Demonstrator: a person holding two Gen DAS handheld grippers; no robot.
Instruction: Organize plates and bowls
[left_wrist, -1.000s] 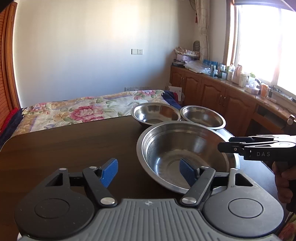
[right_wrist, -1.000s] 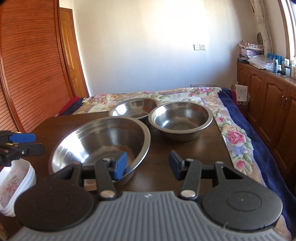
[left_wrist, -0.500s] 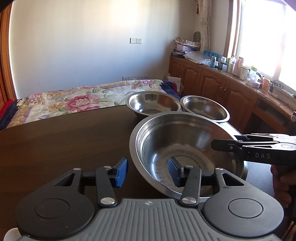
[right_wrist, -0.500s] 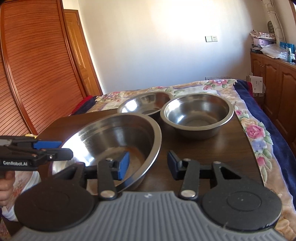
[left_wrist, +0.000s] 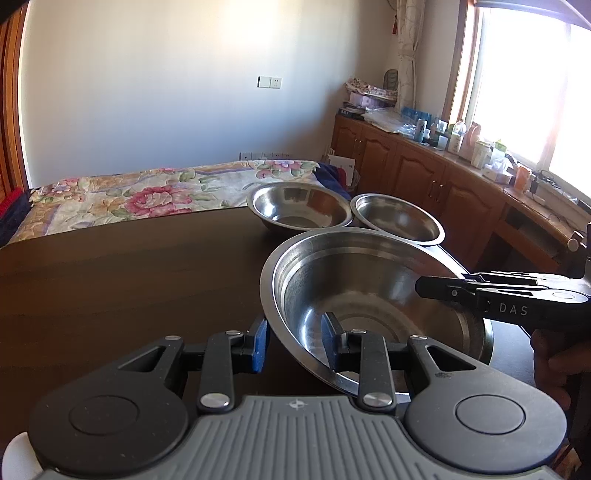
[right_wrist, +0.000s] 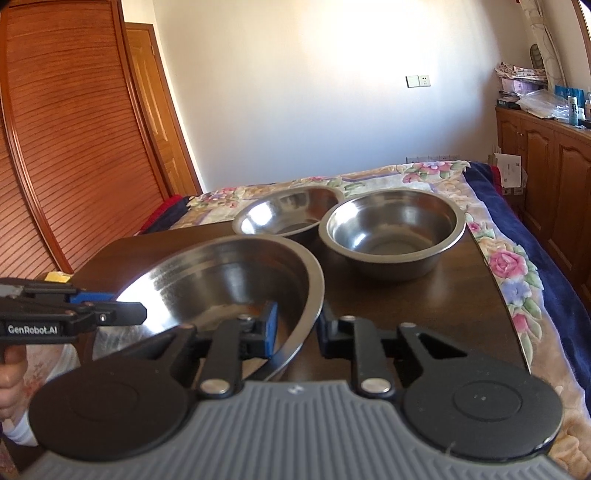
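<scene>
A large steel bowl (left_wrist: 373, 291) sits at the near side of the dark wooden table (left_wrist: 129, 273); it also shows in the right wrist view (right_wrist: 229, 280). My left gripper (left_wrist: 293, 345) straddles its left rim, one pad outside and one inside, with a small gap to the metal. My right gripper (right_wrist: 297, 328) straddles its right rim the same way. Two smaller steel bowls stand behind it: a shallower one (left_wrist: 299, 206) (right_wrist: 288, 214) and a deeper one (left_wrist: 397, 223) (right_wrist: 391, 230).
A bed with a floral cover (left_wrist: 147, 195) lies beyond the table's far edge. Wooden cabinets with bottles (left_wrist: 436, 173) run along the right wall under the window. A white floral dish (right_wrist: 44, 365) sits low at the left, beside the table.
Both grippers have narrowed around the large bowl's opposite rims and moved in closer. The bowl appears slightly lifted or tilted compared with a second ago.
</scene>
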